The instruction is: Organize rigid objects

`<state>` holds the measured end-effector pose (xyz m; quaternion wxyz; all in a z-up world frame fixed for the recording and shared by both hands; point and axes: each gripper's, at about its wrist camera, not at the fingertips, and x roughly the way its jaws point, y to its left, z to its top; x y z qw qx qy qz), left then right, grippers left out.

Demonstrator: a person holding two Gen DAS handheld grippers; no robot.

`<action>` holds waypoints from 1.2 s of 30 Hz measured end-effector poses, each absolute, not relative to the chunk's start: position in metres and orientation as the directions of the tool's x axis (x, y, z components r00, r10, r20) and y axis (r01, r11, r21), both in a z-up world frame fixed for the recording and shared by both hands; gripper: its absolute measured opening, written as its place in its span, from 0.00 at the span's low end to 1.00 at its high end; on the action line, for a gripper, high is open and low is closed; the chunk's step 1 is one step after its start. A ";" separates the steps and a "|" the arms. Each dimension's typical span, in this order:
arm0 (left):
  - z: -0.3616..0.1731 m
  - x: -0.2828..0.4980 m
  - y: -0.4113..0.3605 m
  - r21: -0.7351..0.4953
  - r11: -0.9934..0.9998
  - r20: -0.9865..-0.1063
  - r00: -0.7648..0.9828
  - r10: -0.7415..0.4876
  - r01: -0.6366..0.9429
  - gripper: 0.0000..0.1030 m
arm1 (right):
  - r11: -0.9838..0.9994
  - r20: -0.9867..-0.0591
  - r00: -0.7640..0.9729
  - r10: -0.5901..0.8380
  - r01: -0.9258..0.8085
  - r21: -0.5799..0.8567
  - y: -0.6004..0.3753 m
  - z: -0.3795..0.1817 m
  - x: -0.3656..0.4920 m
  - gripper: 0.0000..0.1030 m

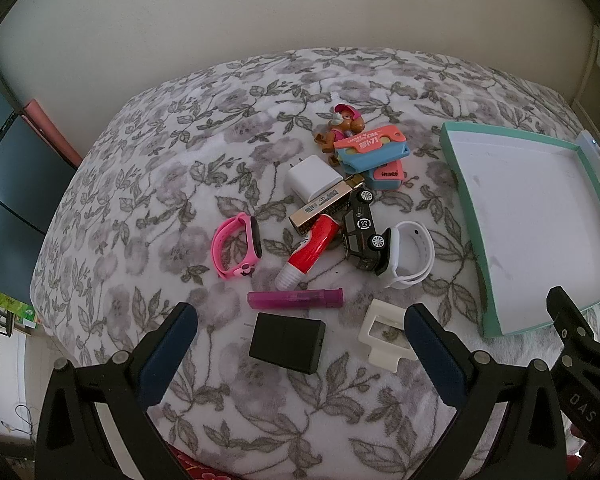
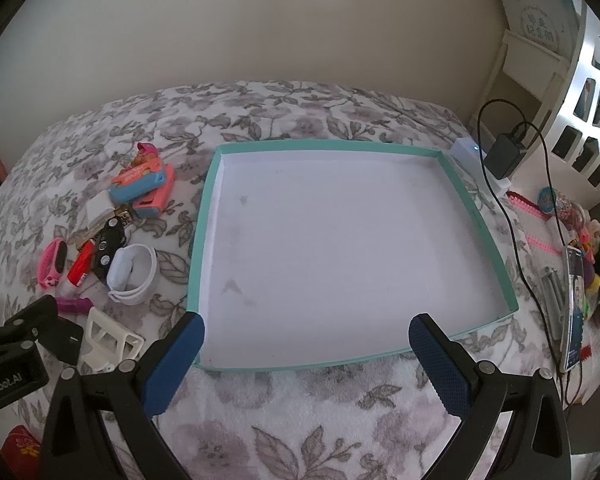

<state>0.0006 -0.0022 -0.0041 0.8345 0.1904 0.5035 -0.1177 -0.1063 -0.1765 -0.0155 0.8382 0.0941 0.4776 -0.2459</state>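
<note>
A pile of small rigid items lies on the floral bedspread: a black charger [image 1: 287,342], purple lighter [image 1: 296,299], white clip [image 1: 384,334], red tube [image 1: 309,250], pink watch [image 1: 236,250], white watch [image 1: 410,254], black toy car [image 1: 362,232], white charger [image 1: 314,178], gold box [image 1: 326,208] and a toy dog [image 1: 342,128]. My left gripper [image 1: 300,324] is open just above the black charger. A teal-rimmed white tray [image 2: 204,216] lies empty. My right gripper [image 2: 306,334] is open over the tray's near edge.
Orange and blue boxes [image 1: 374,152] lie at the pile's far side. A phone [image 2: 574,304], black adapter with cable [image 2: 506,156] and trinkets lie right of the tray. A wall runs behind the bed. The tray [image 1: 452,148] also shows in the left wrist view.
</note>
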 end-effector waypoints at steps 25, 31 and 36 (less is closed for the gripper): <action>-0.004 0.001 -0.002 0.199 0.900 -0.885 0.465 -0.005 0.388 1.00 | 0.871 -0.845 0.435 -0.312 0.485 -0.071 -0.174 -0.014 -0.105 1.00; 0.010 0.009 0.032 0.037 0.960 -0.874 0.474 -0.103 0.277 1.00 | 0.893 -0.826 0.489 -0.281 0.448 -0.039 -0.168 -0.007 -0.105 1.00; 0.010 0.024 0.072 0.010 0.990 -0.875 0.481 -0.061 0.142 1.00 | 0.944 -0.785 0.574 -0.232 0.329 -0.039 -0.141 0.006 -0.096 1.00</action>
